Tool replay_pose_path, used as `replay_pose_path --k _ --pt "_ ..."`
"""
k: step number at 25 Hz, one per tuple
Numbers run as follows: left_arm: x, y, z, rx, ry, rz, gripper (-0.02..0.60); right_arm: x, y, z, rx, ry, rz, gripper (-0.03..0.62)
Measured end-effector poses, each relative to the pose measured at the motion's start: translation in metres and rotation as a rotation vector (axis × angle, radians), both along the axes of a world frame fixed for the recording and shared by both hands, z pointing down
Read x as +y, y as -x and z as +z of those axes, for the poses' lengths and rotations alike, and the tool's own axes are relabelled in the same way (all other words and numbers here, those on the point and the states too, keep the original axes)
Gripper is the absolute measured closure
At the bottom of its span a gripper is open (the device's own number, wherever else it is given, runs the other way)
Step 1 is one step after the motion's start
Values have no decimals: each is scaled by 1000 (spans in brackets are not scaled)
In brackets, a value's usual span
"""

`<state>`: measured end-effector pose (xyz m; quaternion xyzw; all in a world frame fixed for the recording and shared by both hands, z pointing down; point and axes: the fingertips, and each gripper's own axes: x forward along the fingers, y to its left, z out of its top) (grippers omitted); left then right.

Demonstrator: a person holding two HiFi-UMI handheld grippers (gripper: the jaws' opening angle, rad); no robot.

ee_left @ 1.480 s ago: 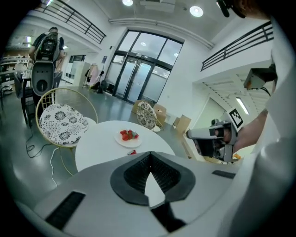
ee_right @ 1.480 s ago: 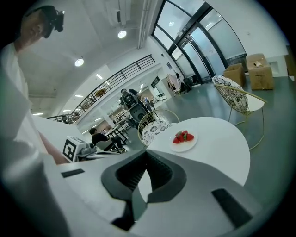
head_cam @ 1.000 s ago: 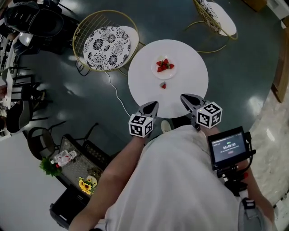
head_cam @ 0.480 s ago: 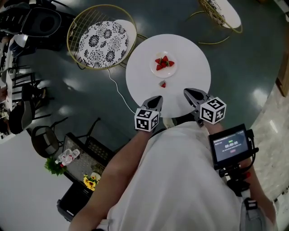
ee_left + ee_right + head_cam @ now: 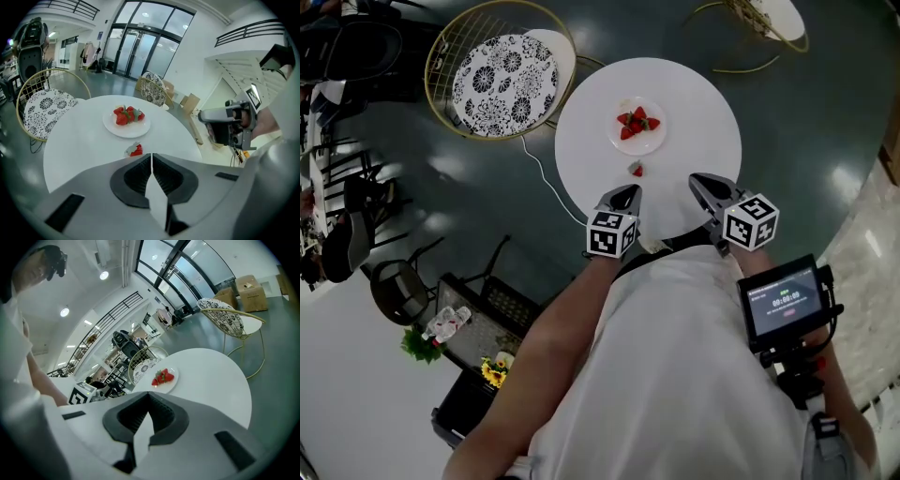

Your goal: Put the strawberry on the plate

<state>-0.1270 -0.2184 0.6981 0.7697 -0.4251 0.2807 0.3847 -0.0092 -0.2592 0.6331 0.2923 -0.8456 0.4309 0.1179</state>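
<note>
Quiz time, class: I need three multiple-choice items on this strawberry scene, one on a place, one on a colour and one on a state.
1. Where does the loose strawberry lie?
A on the floor
B on the table, between the plate and the left gripper
C on a chair

2. What colour is the plate?
A white
B blue
C black

3. How do the left gripper's jaws stand?
A wide apart
B shut on a strawberry
C shut, empty

Answers: 1 B, it rests on the bare table top short of the plate; 2 A, its rim shows white; 3 C, the jaws meet with nothing between them.
</note>
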Motion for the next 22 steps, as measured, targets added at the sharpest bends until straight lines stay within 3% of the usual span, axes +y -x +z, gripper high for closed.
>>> replay_pose_path --k 10,12,22 --pt "-11 15 12 6 38 -118 572 6 -3 3 5 18 -5 588" --pt "-12 14 15 18 50 -131 526 8 -5 5 7 22 -3 588" --pt "-17 14 26 37 81 -187 497 13 -7 9 3 34 4 588"
